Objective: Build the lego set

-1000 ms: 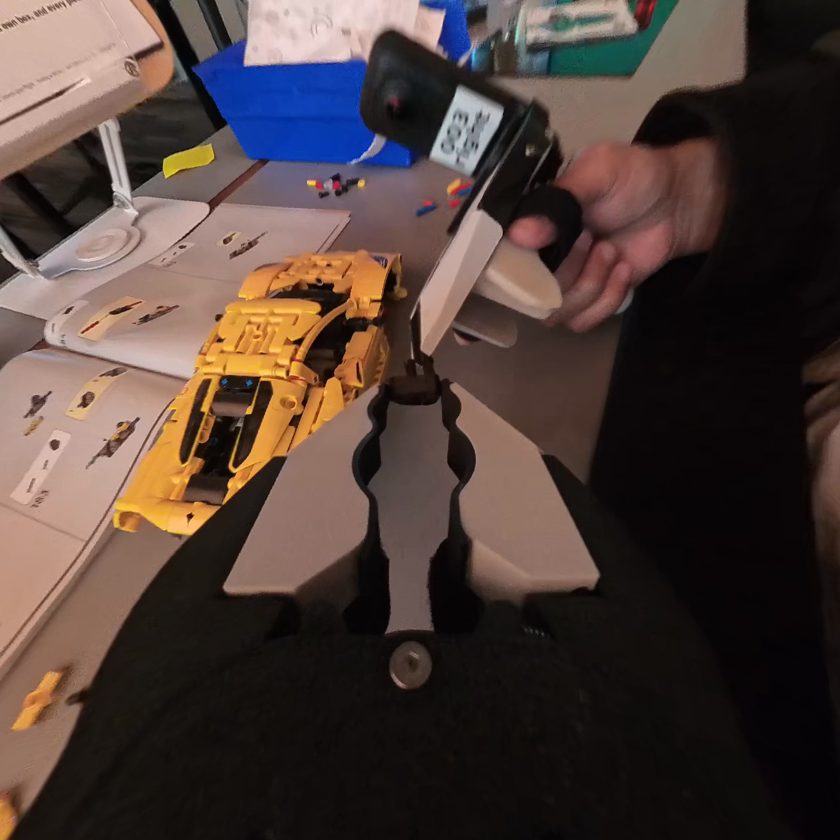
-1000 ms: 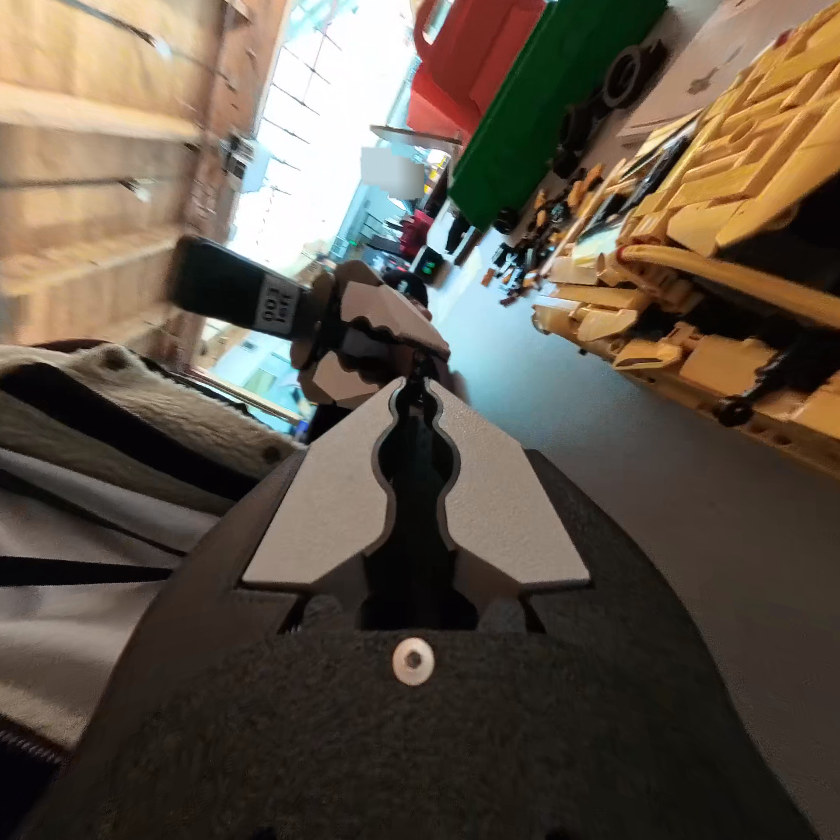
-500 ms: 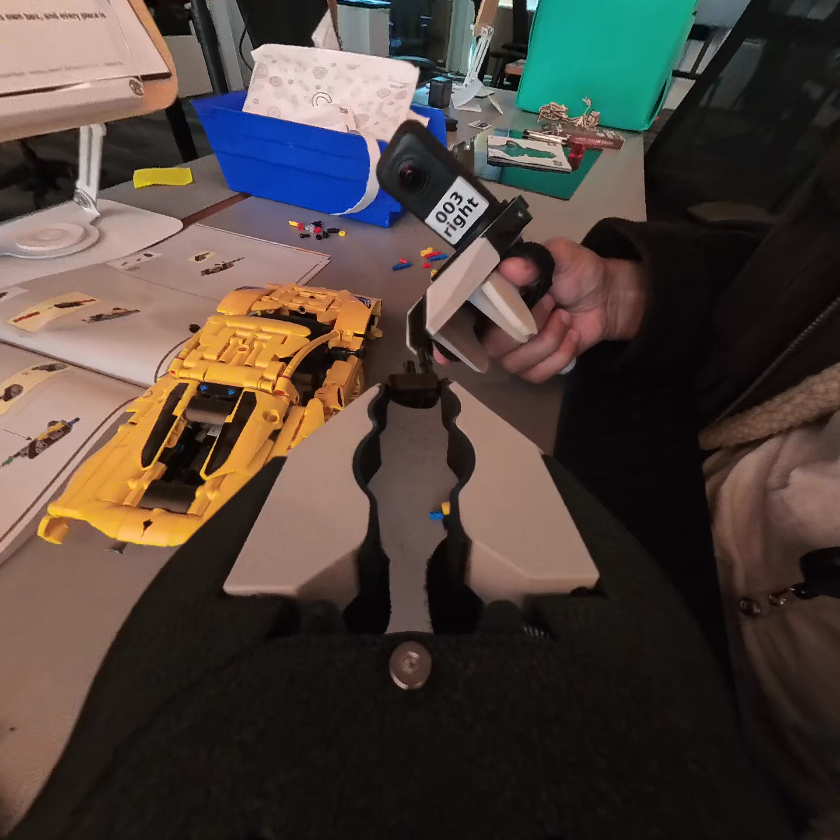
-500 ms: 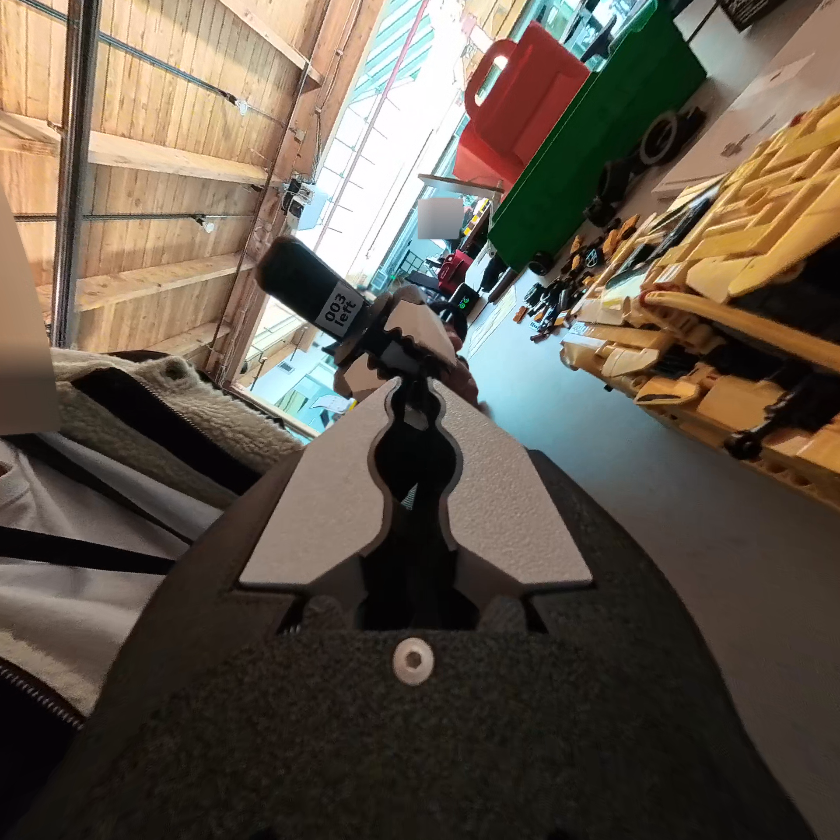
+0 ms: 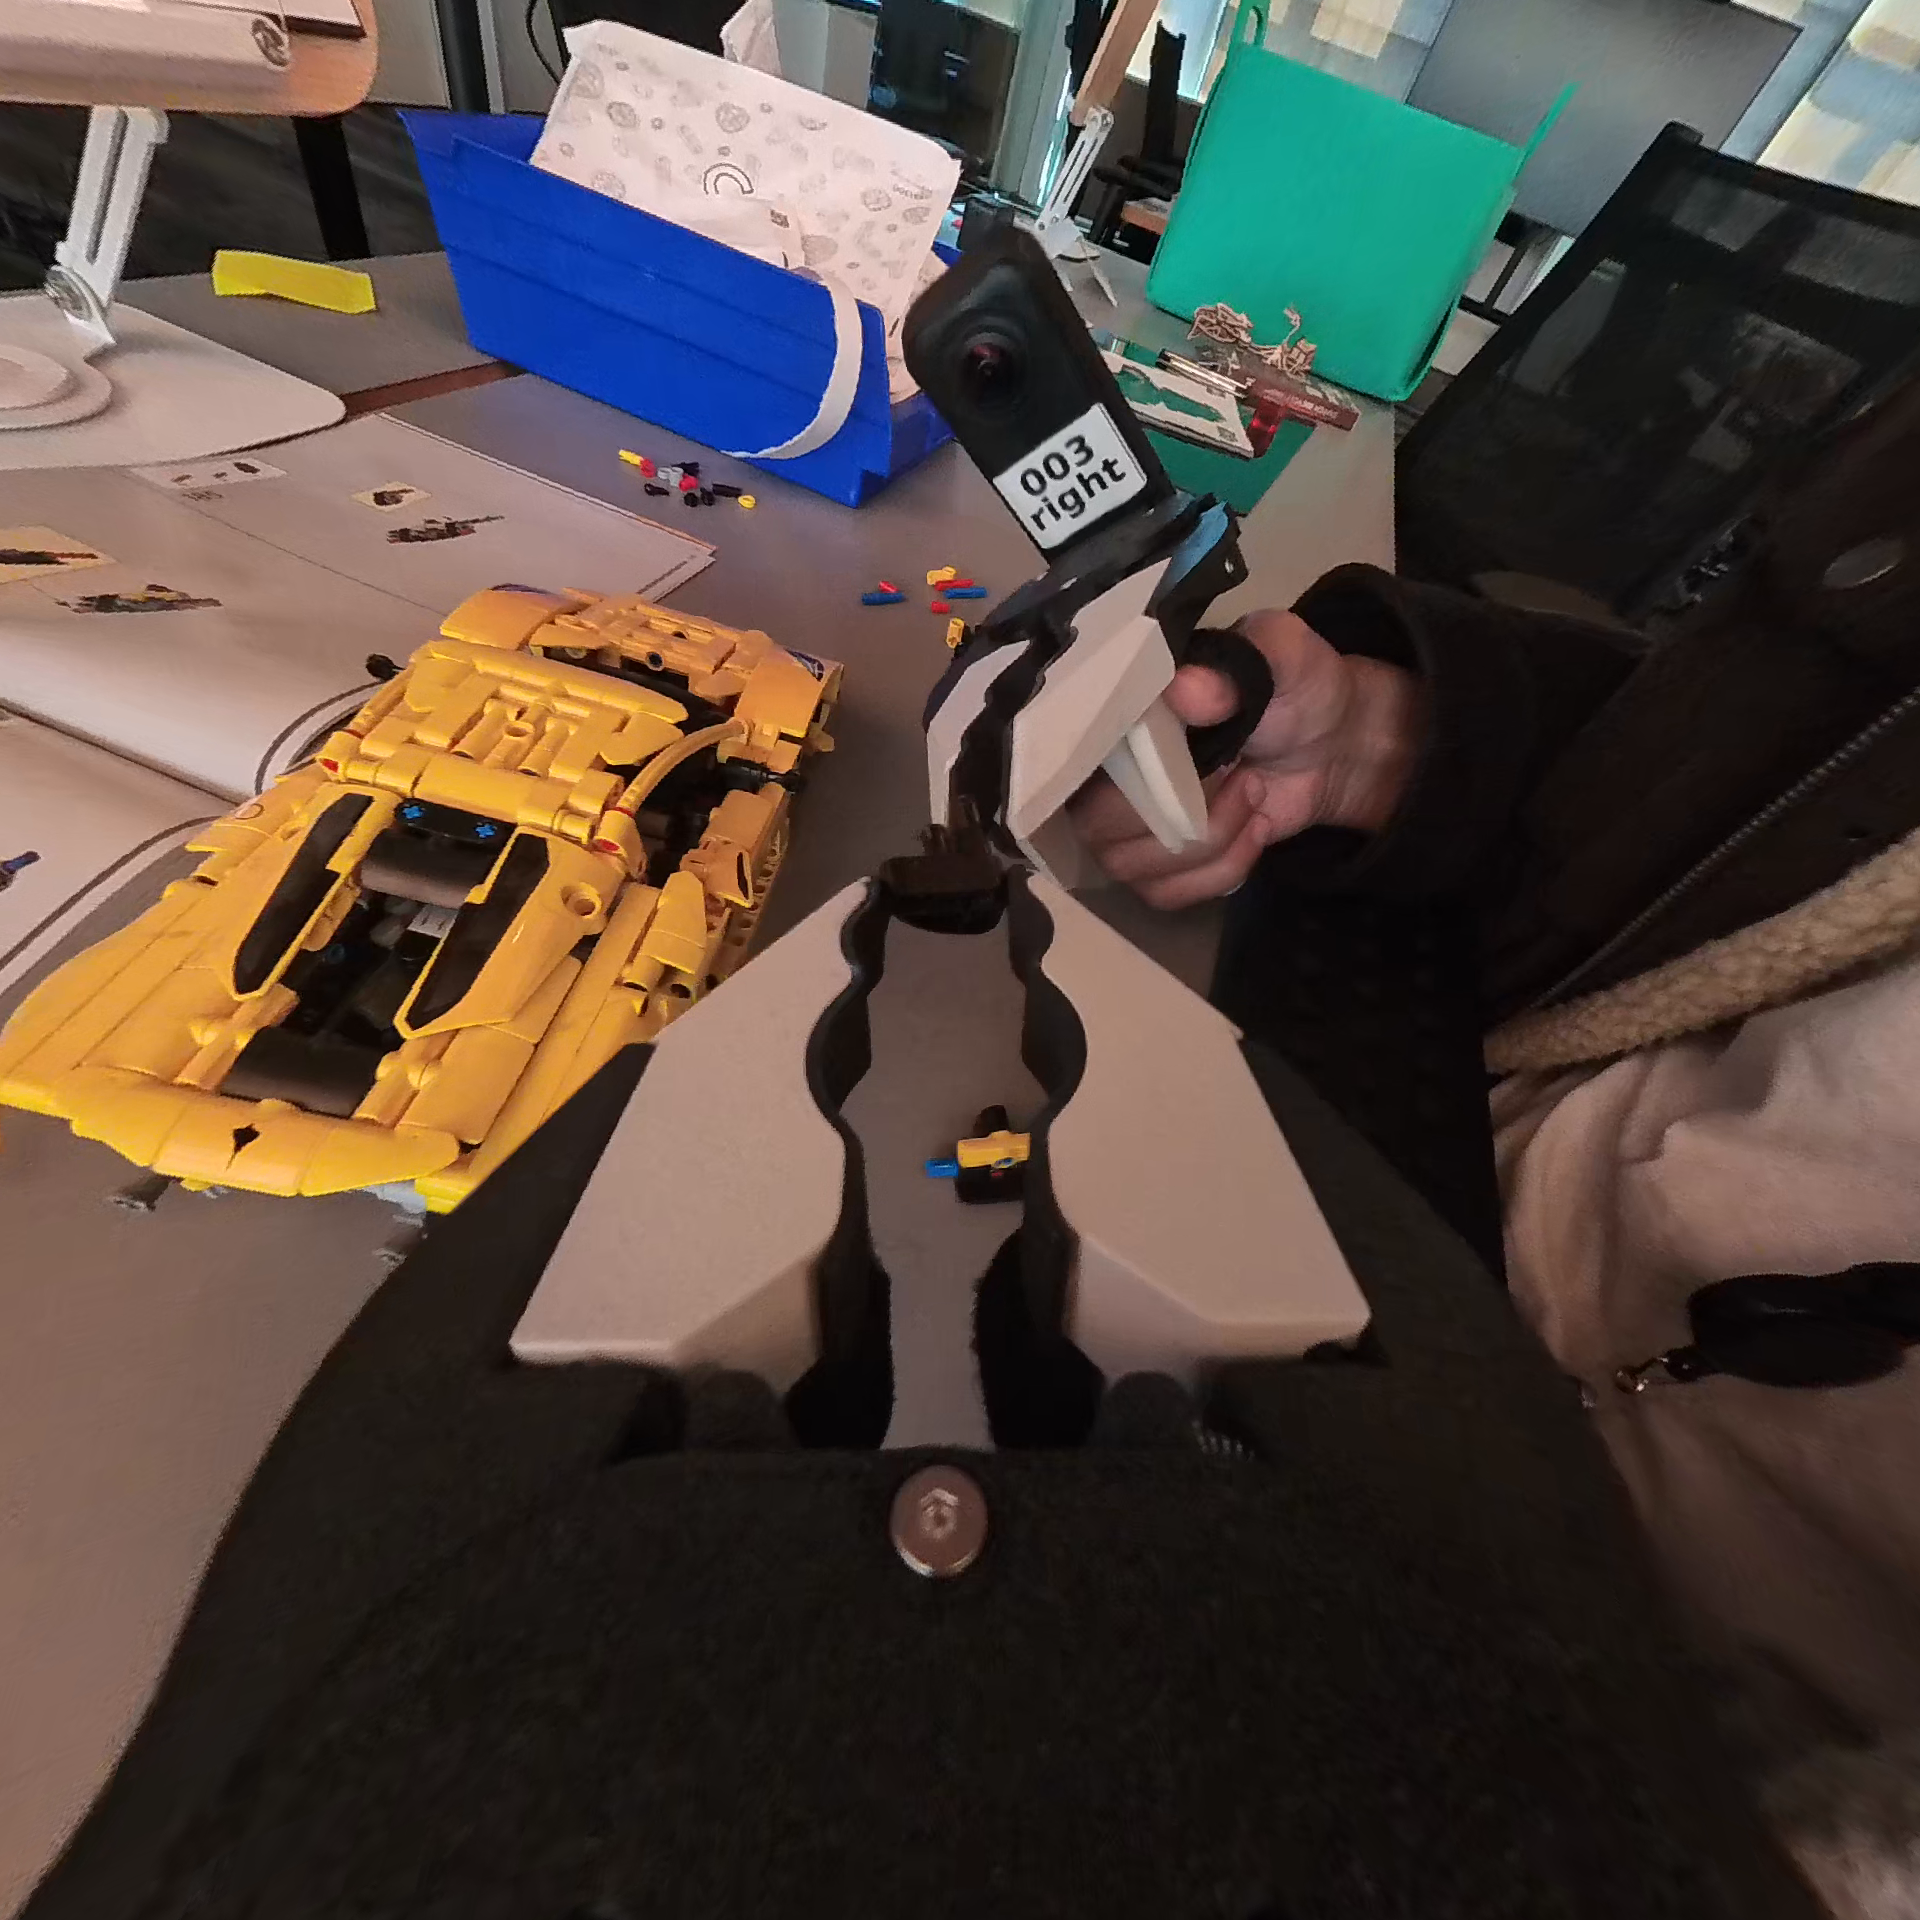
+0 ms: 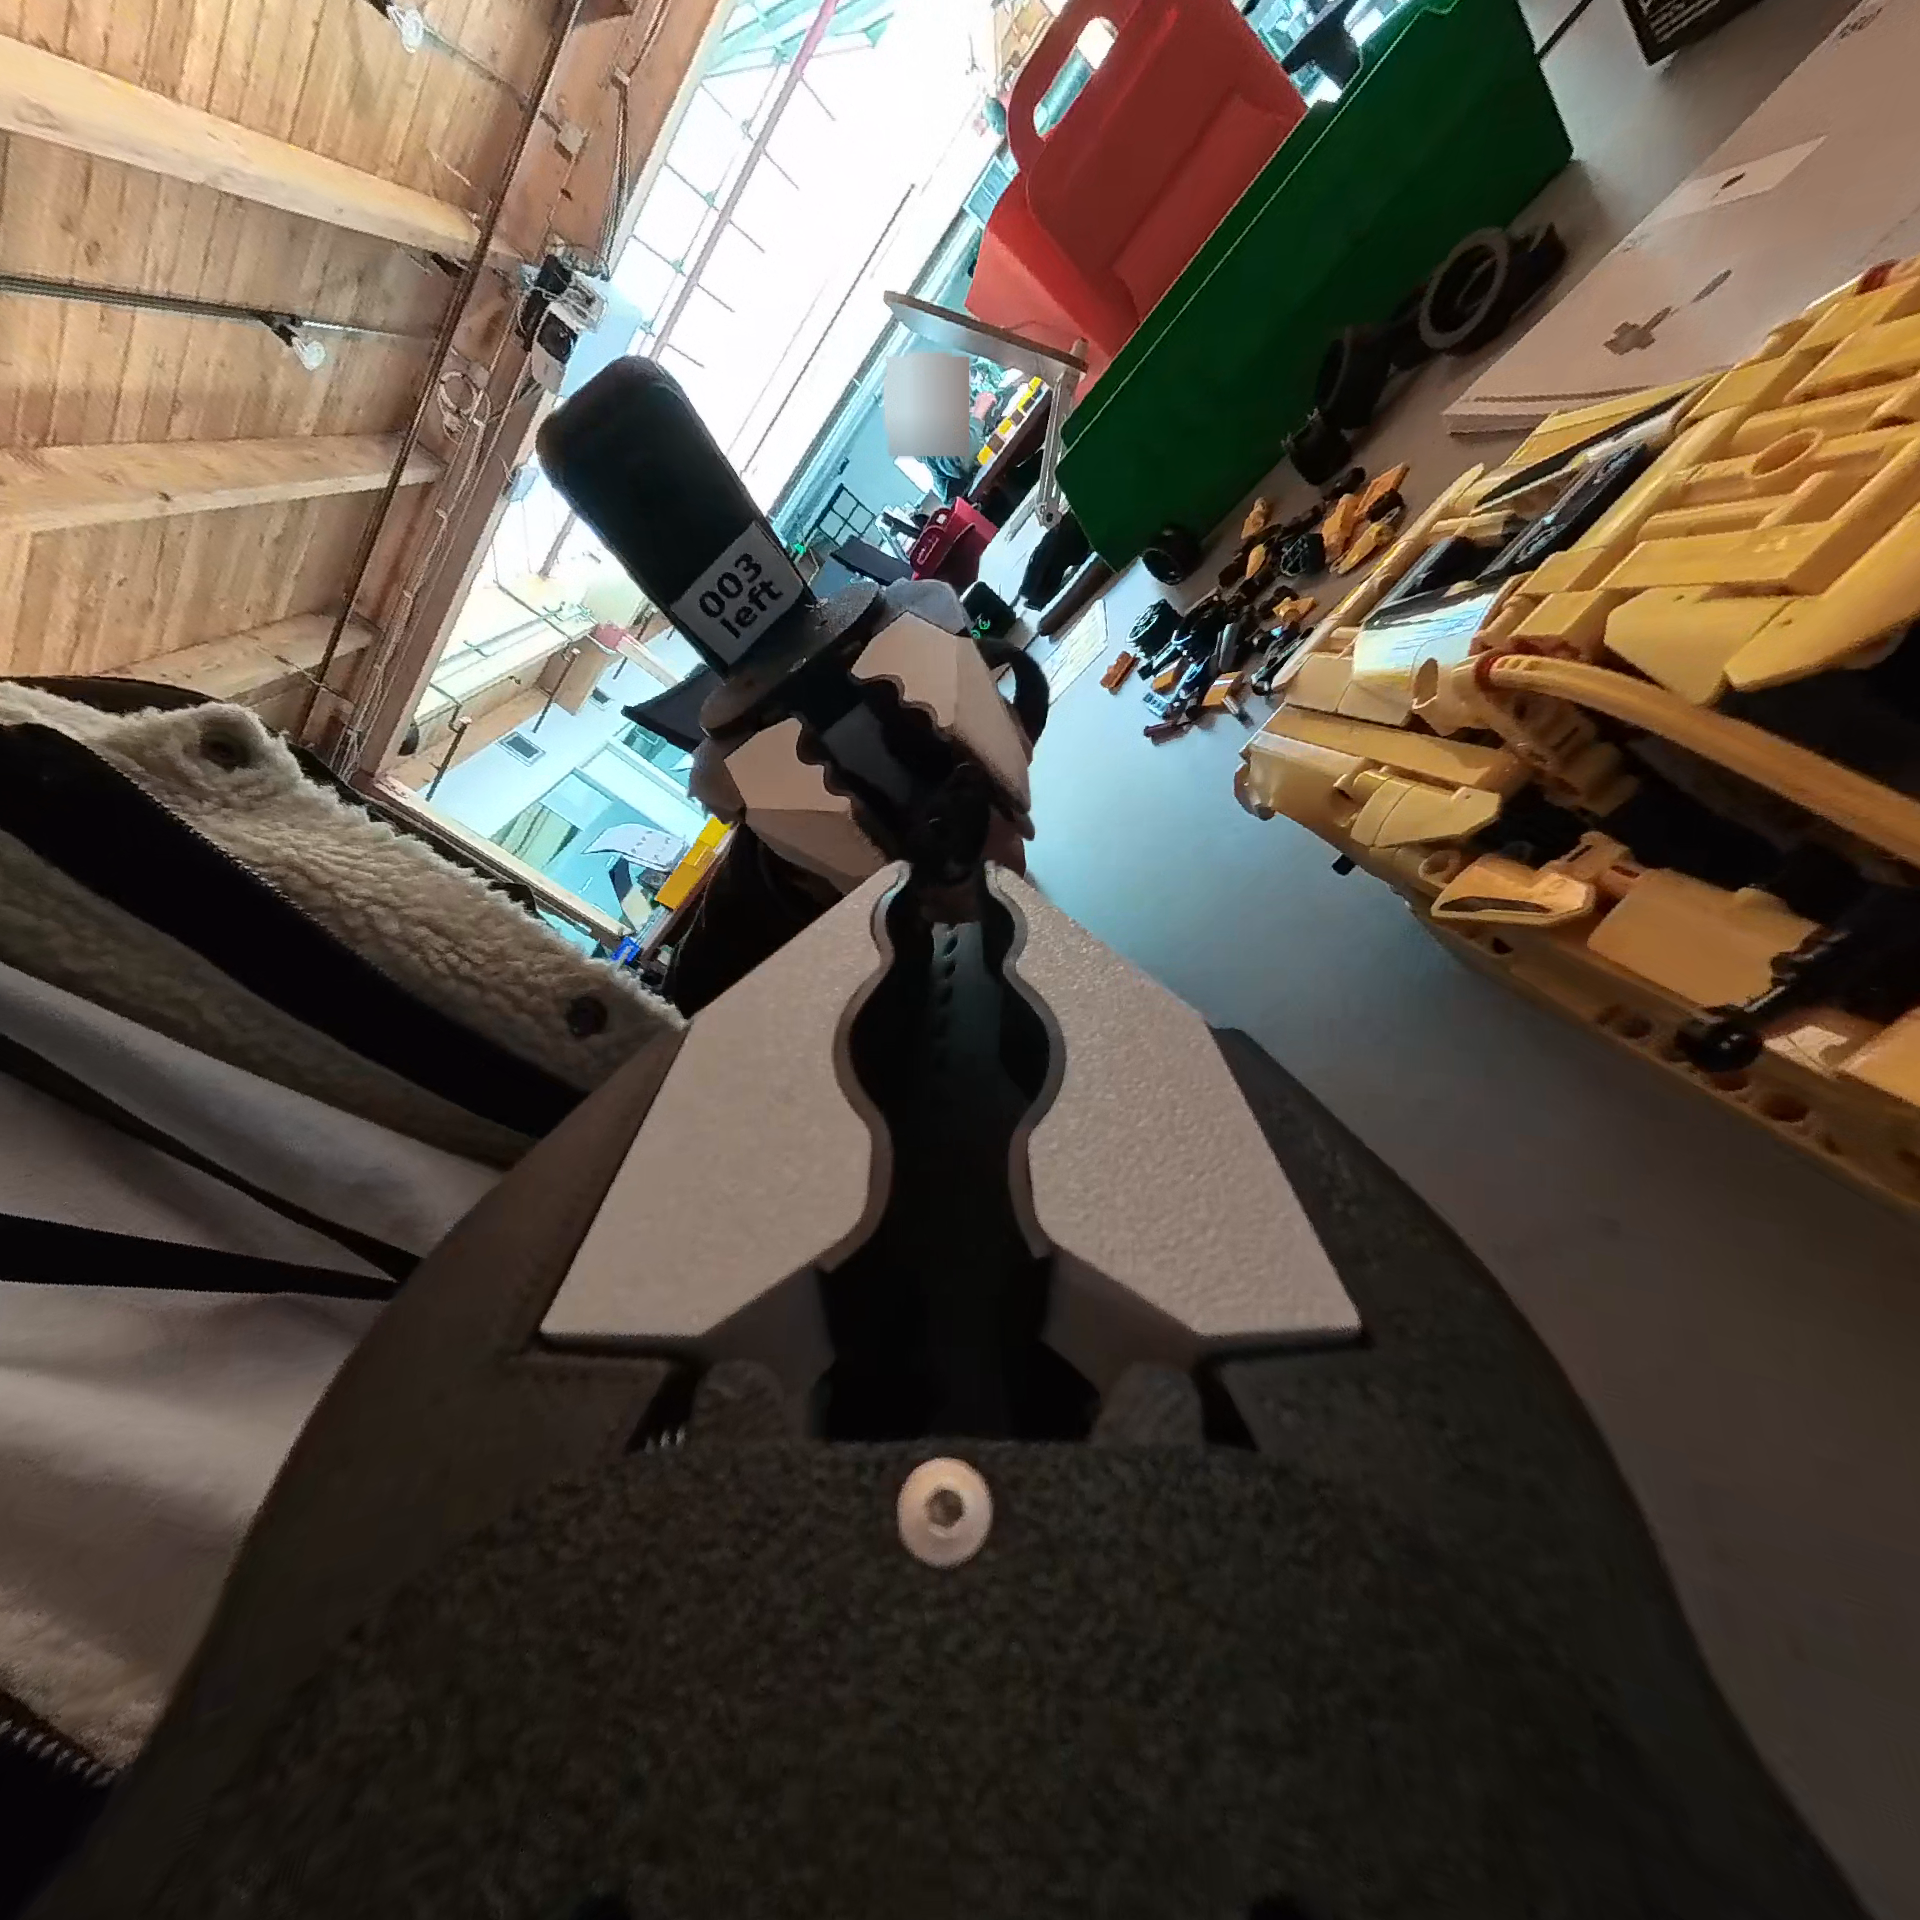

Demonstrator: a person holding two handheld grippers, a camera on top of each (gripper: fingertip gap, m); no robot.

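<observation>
Left wrist view: the left gripper (image 5: 943,883) is closed narrow at its tips on a small black lego piece (image 5: 940,891), held in the air above the grey table (image 5: 1039,540). The right gripper (image 5: 961,821) comes down from above, held by a hand (image 5: 1278,758), and its tips meet the top of the same black piece. The yellow lego car (image 5: 416,883) sits on the table to the left, partly on the open instruction booklet (image 5: 343,540). A small yellow-and-black piece with a blue pin (image 5: 987,1153) lies on the table, seen between the fingers. Loose coloured pins (image 5: 935,592) are scattered farther back, near a blue bin (image 5: 644,312) holding a patterned paper bag (image 5: 748,156).

Right wrist view: the scene is tilted. The right gripper (image 6: 945,883) is drawn narrow, its tips on a dark piece (image 6: 940,831) at the left gripper (image 6: 935,800) opposite; how firmly it grips I cannot tell. The yellow car (image 6: 1610,623) fills the right side, with loose black and tan parts (image 6: 1268,582) and a green bin (image 6: 1320,312) behind it
</observation>
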